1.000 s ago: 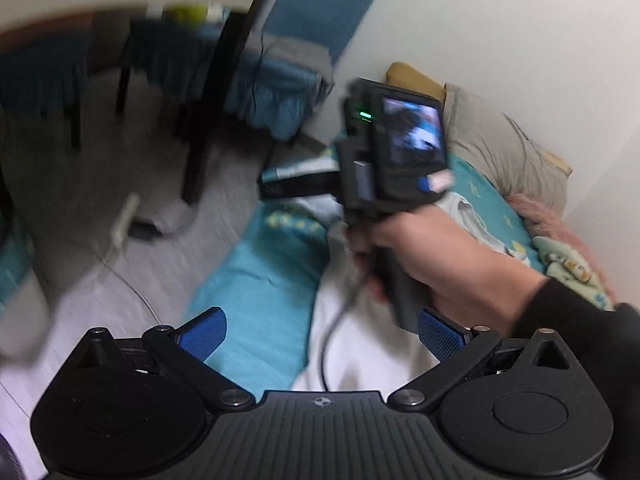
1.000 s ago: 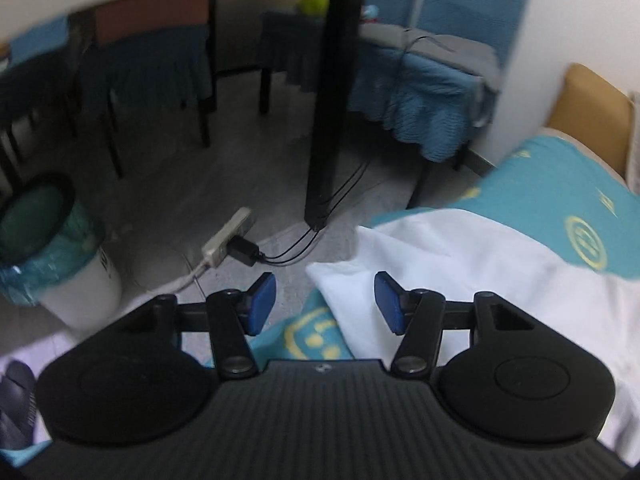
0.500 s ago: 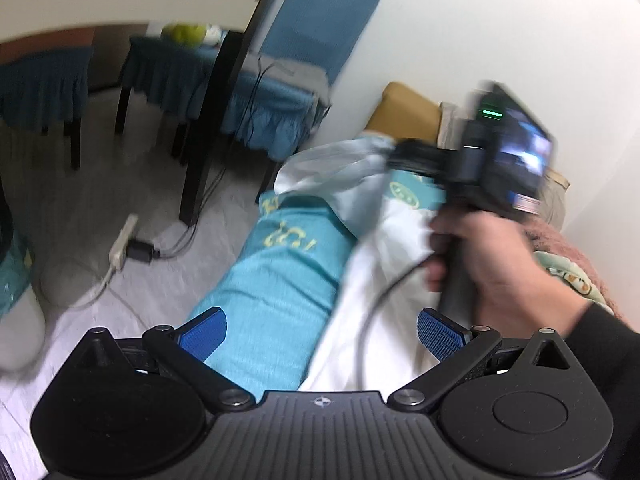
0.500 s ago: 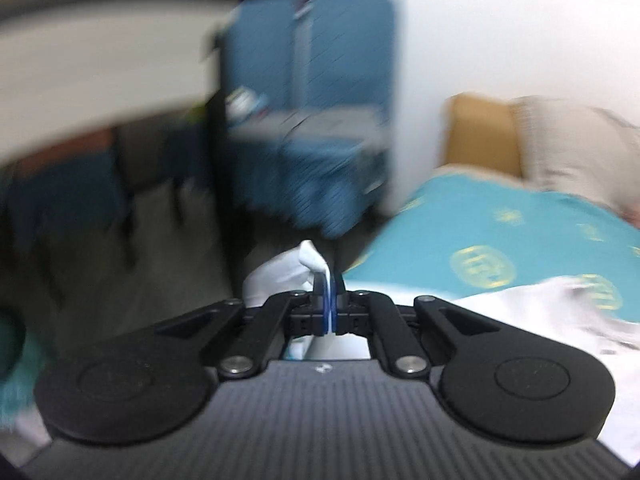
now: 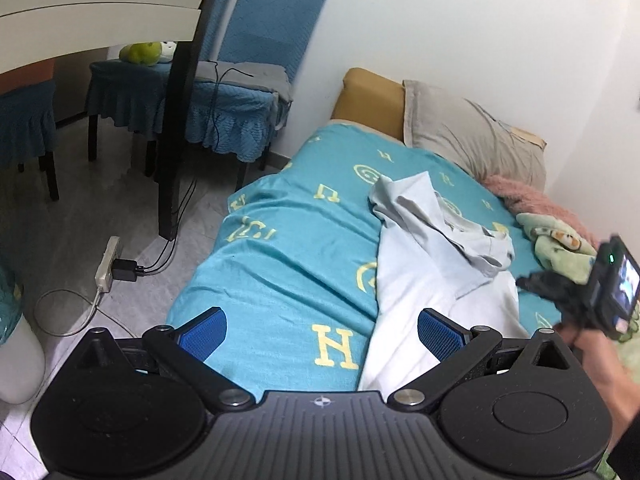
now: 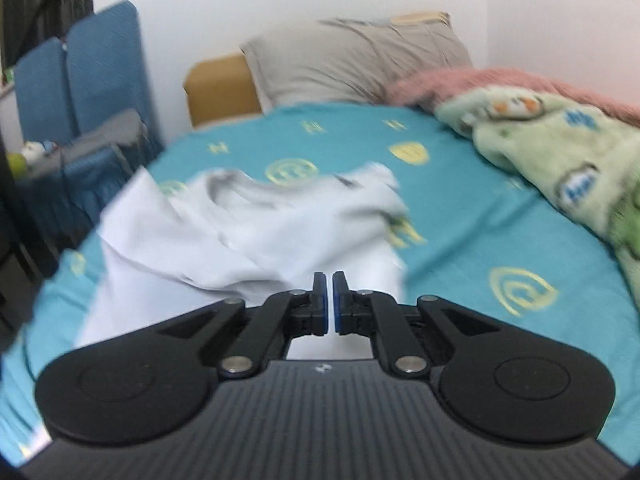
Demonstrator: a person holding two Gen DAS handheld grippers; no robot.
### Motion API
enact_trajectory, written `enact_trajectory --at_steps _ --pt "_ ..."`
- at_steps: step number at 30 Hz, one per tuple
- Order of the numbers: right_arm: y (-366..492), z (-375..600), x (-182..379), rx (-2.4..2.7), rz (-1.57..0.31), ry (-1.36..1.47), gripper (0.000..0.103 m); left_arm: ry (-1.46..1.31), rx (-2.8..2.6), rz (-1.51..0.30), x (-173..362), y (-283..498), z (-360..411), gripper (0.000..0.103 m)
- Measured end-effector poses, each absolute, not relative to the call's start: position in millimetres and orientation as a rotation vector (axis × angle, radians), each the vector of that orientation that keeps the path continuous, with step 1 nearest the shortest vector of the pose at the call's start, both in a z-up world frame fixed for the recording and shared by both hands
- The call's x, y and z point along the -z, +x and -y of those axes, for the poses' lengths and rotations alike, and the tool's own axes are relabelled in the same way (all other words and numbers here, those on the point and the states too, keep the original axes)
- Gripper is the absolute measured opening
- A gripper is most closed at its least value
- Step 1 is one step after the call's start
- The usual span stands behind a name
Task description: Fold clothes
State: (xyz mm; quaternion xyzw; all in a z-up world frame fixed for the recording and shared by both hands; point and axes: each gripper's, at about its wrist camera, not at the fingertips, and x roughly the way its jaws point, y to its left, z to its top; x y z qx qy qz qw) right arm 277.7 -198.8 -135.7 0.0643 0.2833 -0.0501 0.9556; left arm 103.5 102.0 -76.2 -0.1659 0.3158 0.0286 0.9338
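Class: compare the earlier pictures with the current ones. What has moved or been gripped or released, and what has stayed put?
The right gripper shut on a corner of the white garment at the bed's edge, then carried it up over the teal blanket toward the pillow. Now that part lies folded over and the jaws are nearly shut with no cloth visible between them. The left gripper stayed open, holding nothing. Pillow and blanket are unchanged.

Shirt point(image 5: 432, 264) lies on the bed point(image 5: 288, 248) (pillow point(image 5: 472, 136) behind it).

Both wrist views look along the bed point(image 5: 280, 248), sharing its pillow point(image 6: 352, 64)
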Motion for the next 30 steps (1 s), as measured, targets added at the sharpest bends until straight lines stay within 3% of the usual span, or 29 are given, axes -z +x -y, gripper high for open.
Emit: enact_trajectory --at_steps 3,4,5,7,15,18,20,23,26,30 --pt "268 202 137 0.048 -0.584 0.077 0.012 -0.335 -0.055 -0.640 76 103 -98 0.103" --pt "270 197 134 0.016 -0.569 0.046 0.029 -0.330 -0.054 -0.645 77 104 -96 0.103" --pt "276 189 131 -0.025 -0.548 0.021 0.059 -0.325 -0.053 -0.650 77 105 -94 0.103" --pt "285 173 125 -0.106 -0.501 -0.028 0.082 -0.325 -0.053 -0.664 80 108 -94 0.103" --pt "343 79 129 -0.304 -0.534 -0.147 0.077 -0.308 -0.070 -0.694 91 117 -94 0.103" --pt "363 62 138 -0.290 -0.561 -0.148 0.067 -0.241 -0.090 -0.690 96 121 -88 0.103" --pt "373 61 141 -0.259 -0.571 -0.111 0.035 -0.216 -0.080 -0.682 97 121 -84 0.103" --pt "381 70 138 -0.231 -0.566 -0.006 0.019 -0.179 -0.056 -0.666 96 120 -76 0.103" --pt "382 92 128 -0.222 -0.539 0.143 0.010 -0.157 -0.031 -0.661 97 120 -70 0.103" --pt "384 120 119 -0.207 -0.520 0.271 0.009 -0.170 -0.019 -0.670 99 122 -69 0.103"
